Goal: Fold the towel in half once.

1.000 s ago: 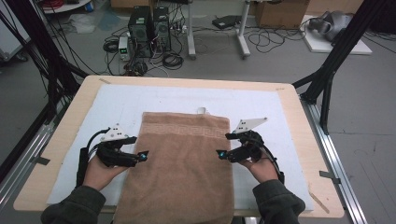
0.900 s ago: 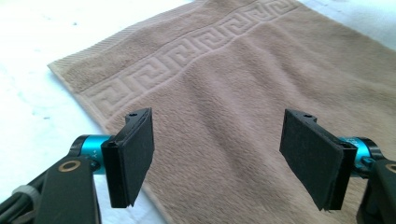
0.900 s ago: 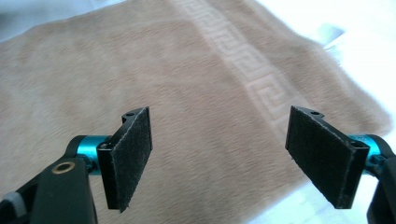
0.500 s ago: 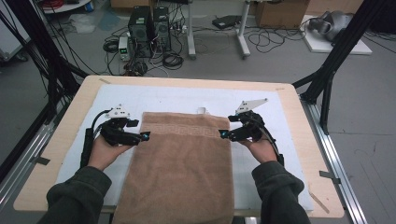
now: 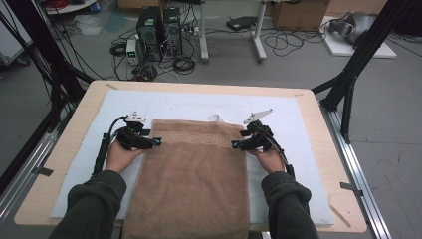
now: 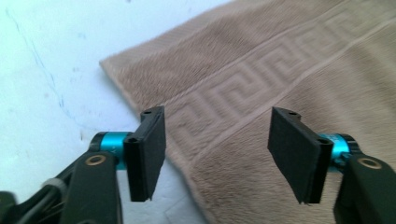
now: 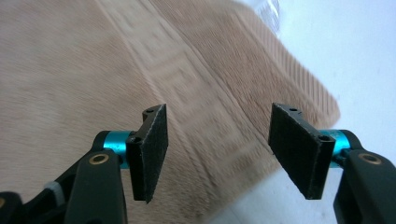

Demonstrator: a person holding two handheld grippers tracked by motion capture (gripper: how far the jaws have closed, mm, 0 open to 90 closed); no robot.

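A tan towel (image 5: 194, 174) with a woven key-pattern band (image 5: 196, 139) lies flat on the white mat, its near end hanging over the table's front edge. My left gripper (image 5: 155, 143) is open at the towel's left edge, near the far left corner (image 6: 108, 64). Its jaws stand wide apart over the band (image 6: 219, 107). My right gripper (image 5: 235, 145) is open at the towel's right edge, close to the far right corner (image 7: 332, 108). Nothing sits between either pair of jaws, and the towel (image 7: 70, 79) lies beneath them.
A white mat (image 5: 199, 105) covers the wooden table (image 5: 318, 129). A small white tag (image 5: 216, 118) sticks out past the towel's far edge. Black frame struts stand at the table's left and right, with computers and cables on the floor beyond.
Both hands have slid forward along the towel's side edges, from about its middle up to its far corners. The towel has not moved.
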